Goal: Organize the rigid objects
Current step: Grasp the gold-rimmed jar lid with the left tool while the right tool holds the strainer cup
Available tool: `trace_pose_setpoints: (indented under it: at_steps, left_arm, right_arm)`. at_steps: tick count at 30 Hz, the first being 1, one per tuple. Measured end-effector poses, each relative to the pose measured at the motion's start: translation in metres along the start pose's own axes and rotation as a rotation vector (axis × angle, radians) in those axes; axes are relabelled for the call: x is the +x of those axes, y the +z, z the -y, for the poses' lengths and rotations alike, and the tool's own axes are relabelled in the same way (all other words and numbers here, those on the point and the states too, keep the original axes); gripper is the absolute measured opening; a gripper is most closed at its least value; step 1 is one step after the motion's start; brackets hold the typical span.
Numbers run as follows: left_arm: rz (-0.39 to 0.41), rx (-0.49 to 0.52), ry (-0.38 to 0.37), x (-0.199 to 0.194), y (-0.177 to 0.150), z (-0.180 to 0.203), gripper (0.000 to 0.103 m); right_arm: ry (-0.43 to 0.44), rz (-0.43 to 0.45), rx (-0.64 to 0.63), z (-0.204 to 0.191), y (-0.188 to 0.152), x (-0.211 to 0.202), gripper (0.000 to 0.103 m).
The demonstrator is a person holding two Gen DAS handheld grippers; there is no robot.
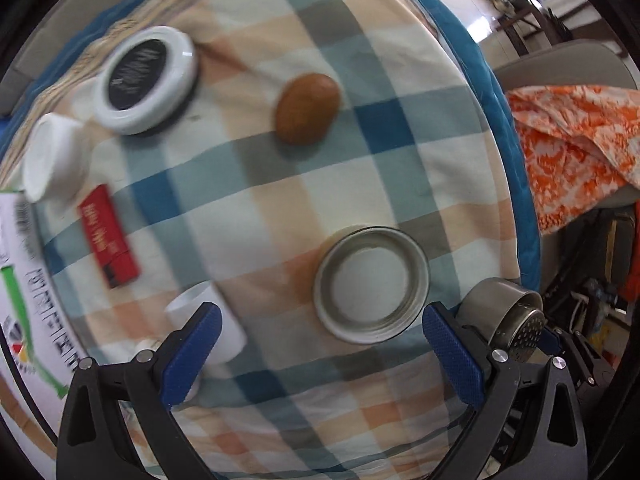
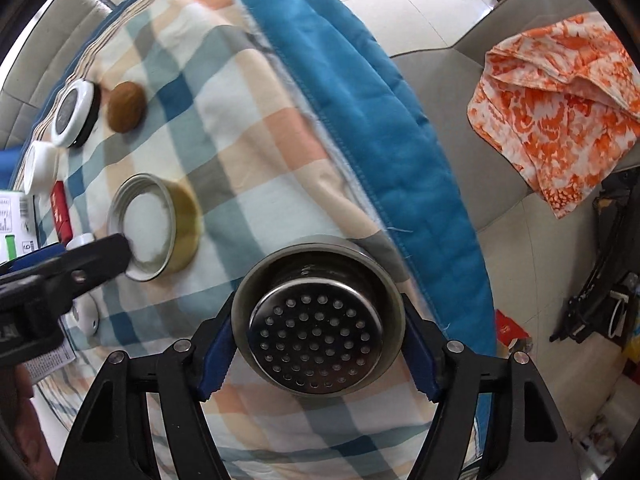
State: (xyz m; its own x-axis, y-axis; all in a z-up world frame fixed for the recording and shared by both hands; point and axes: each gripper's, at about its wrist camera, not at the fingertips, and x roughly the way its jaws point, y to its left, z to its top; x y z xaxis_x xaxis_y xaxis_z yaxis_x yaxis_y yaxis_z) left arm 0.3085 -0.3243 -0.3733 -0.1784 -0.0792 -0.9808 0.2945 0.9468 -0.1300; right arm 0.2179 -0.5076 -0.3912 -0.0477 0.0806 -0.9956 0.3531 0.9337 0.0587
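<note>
In the right wrist view, our right gripper (image 2: 318, 354) is clamped on a perforated steel strainer cup (image 2: 316, 322), its blue pads pressing the cup's rim from both sides, the holed base turned toward the camera. The cup is held above the checked cloth (image 2: 260, 128), close to the blue quilted edge (image 2: 360, 100) that runs toward 1 o'clock. In the left wrist view the same cup appears at 4 o'clock, just outside the right finger of our left gripper (image 1: 322, 354). That gripper's blue fingers stand wide apart and hold nothing. Between the fingertips and slightly ahead lies an open round metal tin (image 1: 372, 284) with a pale interior. At 12 o'clock from the tin rests a brown oval object (image 1: 307, 109); motion blur prevents us from identifying it further, though it may be a stone or a nut. At 10 o'clock sits a white-rimmed round lid with a dark face (image 1: 146, 80); below it a white cup (image 1: 54, 160) lies on its side, and a red box (image 1: 108, 236) rests near 9 o'clock. A second white cylinder (image 1: 208, 320) stands partly hidden behind the left finger. A printed white carton (image 1: 28, 280) occupies the left margin. An orange patterned cloth (image 2: 560, 112) lies well apart at 2 o'clock.
</note>
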Motion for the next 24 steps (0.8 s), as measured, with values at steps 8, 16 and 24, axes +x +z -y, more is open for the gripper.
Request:
trace_pose_setpoints:
  at_steps: [8, 16, 24]
  left_arm:
    - [-0.055, 0.061, 0.028, 0.032, 0.015, 0.028, 0.102]
    - [-0.005, 0.085, 0.118, 0.035, 0.012, 0.035, 0.063]
    - [0.016, 0.100, 0.129, 0.036, 0.005, 0.036, 0.063]
  right_arm:
    - [0.011, 0.001, 0.006, 0.005, 0.000, 0.006, 0.075]
    - [-0.021, 0.006, -0.008, -0.004, -0.006, 0.004, 0.074]
    - [-0.047, -0.011, -0.010, -0.005, -0.004, 0.014, 0.074]
